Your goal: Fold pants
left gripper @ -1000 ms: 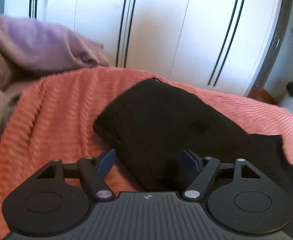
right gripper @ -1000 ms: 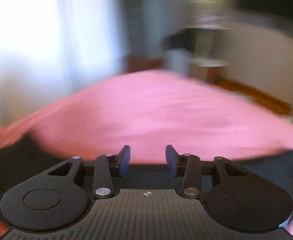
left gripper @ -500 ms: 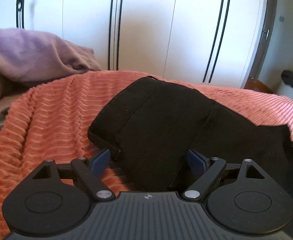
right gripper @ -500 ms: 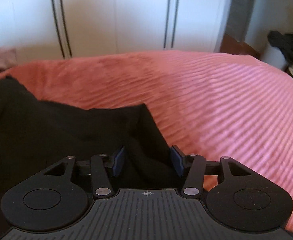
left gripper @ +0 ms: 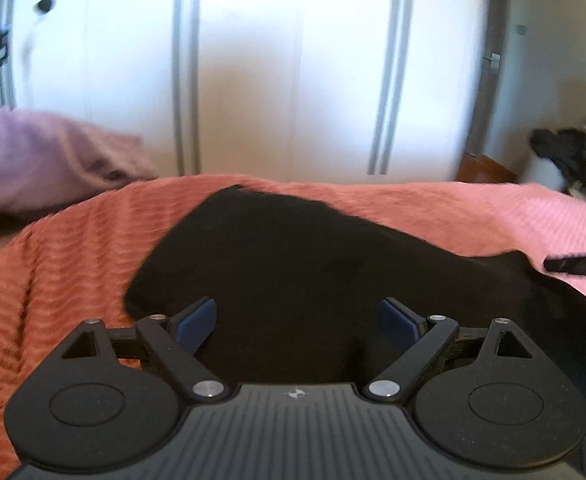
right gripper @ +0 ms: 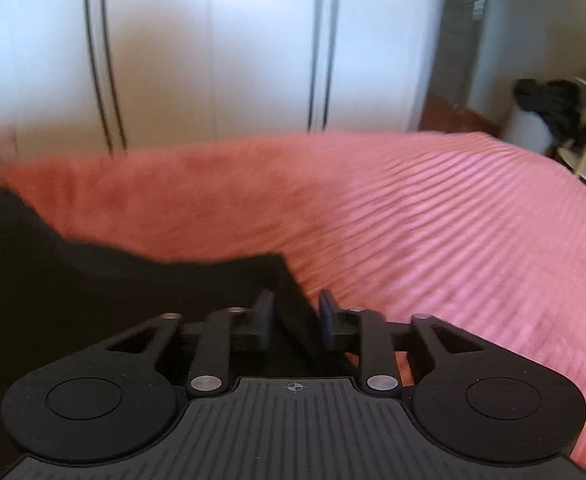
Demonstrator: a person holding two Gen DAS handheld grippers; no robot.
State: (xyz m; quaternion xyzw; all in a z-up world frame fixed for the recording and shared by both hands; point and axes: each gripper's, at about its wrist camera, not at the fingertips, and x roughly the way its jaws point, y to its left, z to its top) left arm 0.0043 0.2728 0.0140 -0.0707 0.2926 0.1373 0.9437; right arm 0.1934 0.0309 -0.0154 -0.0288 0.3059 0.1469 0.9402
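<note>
Lying on the pink bedspread (left gripper: 65, 256), the black pants (left gripper: 293, 264) fill mid-frame. Left gripper (left gripper: 297, 320) jaws are opening wide over the fabric, gripping nothing. Right gripper (right gripper: 295, 316) pinches a pants corner at lower centre.

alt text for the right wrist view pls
The right gripper has the corner edge of the black pants between its narrowly parted fingers, on a ribbed pink bedspread. White wardrobe doors stand behind.

We are in a home bedroom: a bed (left gripper: 93, 248) under a ribbed pink cover, with white wardrobe doors (left gripper: 293, 72) behind it.
</note>
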